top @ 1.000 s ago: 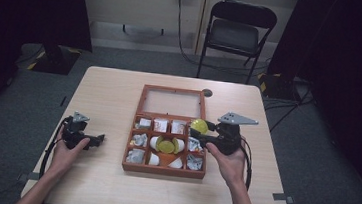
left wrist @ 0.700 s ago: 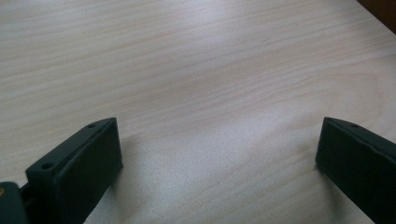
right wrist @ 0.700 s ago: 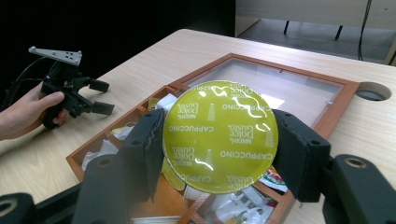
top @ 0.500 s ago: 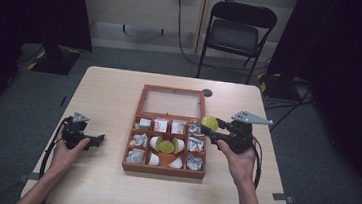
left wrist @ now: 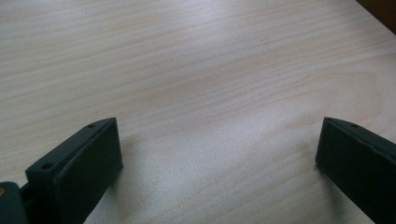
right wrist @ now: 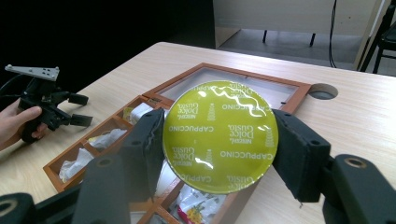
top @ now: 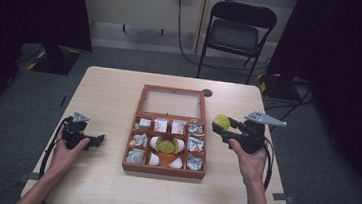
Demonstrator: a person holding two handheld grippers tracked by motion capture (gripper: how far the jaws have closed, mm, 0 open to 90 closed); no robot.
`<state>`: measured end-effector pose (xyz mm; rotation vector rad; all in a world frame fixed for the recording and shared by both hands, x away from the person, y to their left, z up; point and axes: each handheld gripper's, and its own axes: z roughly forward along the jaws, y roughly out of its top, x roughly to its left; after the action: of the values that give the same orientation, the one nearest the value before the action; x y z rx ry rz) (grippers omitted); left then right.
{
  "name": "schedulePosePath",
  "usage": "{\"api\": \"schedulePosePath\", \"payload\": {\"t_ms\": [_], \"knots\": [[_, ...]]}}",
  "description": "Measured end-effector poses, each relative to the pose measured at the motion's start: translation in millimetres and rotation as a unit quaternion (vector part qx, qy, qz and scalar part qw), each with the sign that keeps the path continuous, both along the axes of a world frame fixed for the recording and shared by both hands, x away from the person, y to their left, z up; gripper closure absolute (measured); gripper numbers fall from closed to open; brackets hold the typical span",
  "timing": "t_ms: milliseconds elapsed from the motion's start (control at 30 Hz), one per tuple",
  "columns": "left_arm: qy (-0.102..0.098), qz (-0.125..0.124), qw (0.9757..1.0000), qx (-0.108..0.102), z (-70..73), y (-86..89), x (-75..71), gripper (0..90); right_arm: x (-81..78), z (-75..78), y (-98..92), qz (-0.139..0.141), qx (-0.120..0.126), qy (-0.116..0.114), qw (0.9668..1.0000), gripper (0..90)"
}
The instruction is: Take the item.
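A wooden compartment box [top: 164, 170] lies in the middle of the table, its glass lid [top: 171, 102] folded flat behind it. Its cells hold wrapped sachets, white capsules and one yellow-green capsule [top: 166, 144]. My right gripper [top: 221, 126] hovers just right of the box, shut on another yellow-green coffee capsule [top: 222, 120]. In the right gripper view this capsule [right wrist: 220, 136] faces the camera with its printed foil lid, and both pads [right wrist: 294, 149] press on its sides. My left gripper [top: 98, 139] rests on the table to the left of the box, open, with bare wood between its jaws [left wrist: 217, 154].
A round cable hole [top: 207, 92] sits in the tabletop behind the box's right corner. A folding chair [top: 235, 34] stands beyond the far edge. Bare wood [top: 104, 94] lies on both sides of the box.
My right gripper has carried the yellow-green capsule rightward from above the box's right cells to beside the box. The left gripper has stayed where it was.
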<state>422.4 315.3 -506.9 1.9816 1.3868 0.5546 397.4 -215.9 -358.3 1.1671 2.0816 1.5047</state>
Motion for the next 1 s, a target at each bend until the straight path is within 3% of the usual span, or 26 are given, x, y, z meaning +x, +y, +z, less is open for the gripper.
{"api": "schedulePosePath", "payload": {"t_ms": [333,767,1000], "knots": [[0.000,-0.001,1.0000,0.000,0.0,0.1,0.0,0.0,2.3,-3.5,-16.1,-0.023,-0.008,0.004,0.9997,38.8],[0.000,-0.001,1.0000,0.000,-0.1,0.1,0.0,0.0,12.7,-23.1,-33.3,-0.059,-0.030,0.026,0.9975,38.8],[0.000,-0.001,1.0000,0.000,0.0,0.1,0.0,0.0,18.9,-34.8,-32.1,-0.068,-0.040,0.042,0.9960,38.8]]}}
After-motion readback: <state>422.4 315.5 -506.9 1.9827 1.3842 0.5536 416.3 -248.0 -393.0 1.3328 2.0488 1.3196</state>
